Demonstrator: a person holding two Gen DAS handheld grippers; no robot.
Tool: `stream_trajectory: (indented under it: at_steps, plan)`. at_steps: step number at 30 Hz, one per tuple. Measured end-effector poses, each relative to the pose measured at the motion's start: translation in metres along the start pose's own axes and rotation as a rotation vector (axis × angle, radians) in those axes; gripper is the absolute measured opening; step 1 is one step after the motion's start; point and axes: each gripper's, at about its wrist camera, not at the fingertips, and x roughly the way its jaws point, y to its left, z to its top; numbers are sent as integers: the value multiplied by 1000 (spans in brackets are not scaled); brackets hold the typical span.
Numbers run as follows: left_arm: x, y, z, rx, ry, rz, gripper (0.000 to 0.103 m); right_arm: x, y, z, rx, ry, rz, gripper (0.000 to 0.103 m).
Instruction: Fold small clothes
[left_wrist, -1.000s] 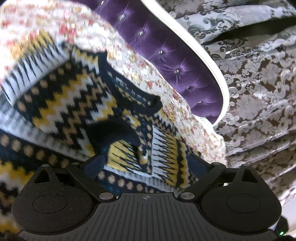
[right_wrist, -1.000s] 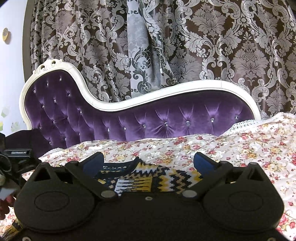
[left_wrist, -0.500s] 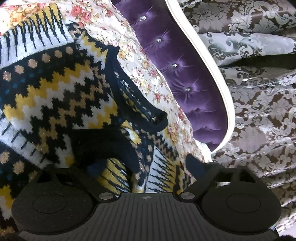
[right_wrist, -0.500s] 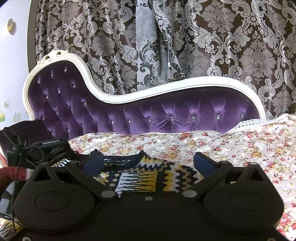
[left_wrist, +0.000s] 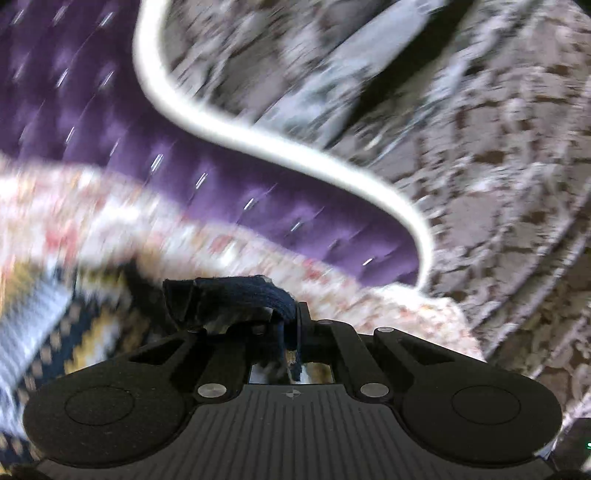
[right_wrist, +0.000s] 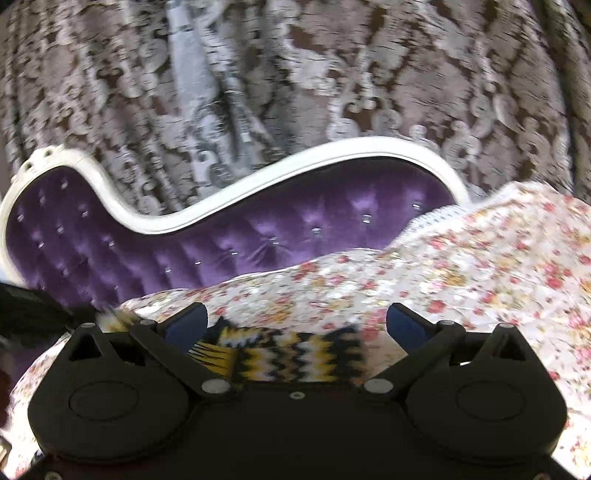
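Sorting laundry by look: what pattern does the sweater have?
The sweater has yellow, black and white zigzag bands, clearest in the right wrist view.

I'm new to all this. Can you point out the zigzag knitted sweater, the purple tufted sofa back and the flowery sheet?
Zigzag knitted sweater (right_wrist: 295, 360), right wrist view, patterned body.
Purple tufted sofa back (right_wrist: 258, 240), right wrist view, velvet padding.
Flowery sheet (right_wrist: 480, 266), right wrist view, bare stretch.

Both wrist views low, close, toward shared purple sofa back.
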Motion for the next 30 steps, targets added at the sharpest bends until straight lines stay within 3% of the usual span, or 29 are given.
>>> stream_trajectory:
  at_steps: [4, 9, 16, 25, 28, 30]
  plan:
    - [-25, -3, 22, 69, -57, -23, 5, 3, -7, 1, 33, 12, -10, 103]
    - [-31, 34, 31, 86, -65, 81, 5, 7, -5, -1, 23, 36, -12, 103]
    - [-10, 99, 8, 85, 11, 226, 5, 13, 4, -6, -17, 76, -5, 103]
    - [14, 145, -29, 76, 154, 308, 10, 21, 10, -12, -64, 128, -13, 103]
    - [16, 153, -38, 102, 176, 344, 25, 22, 9, -12, -59, 135, -18, 103]
    - [14, 158, -43, 126, 187, 360, 27, 23, 8, -13, -63, 141, -27, 103]
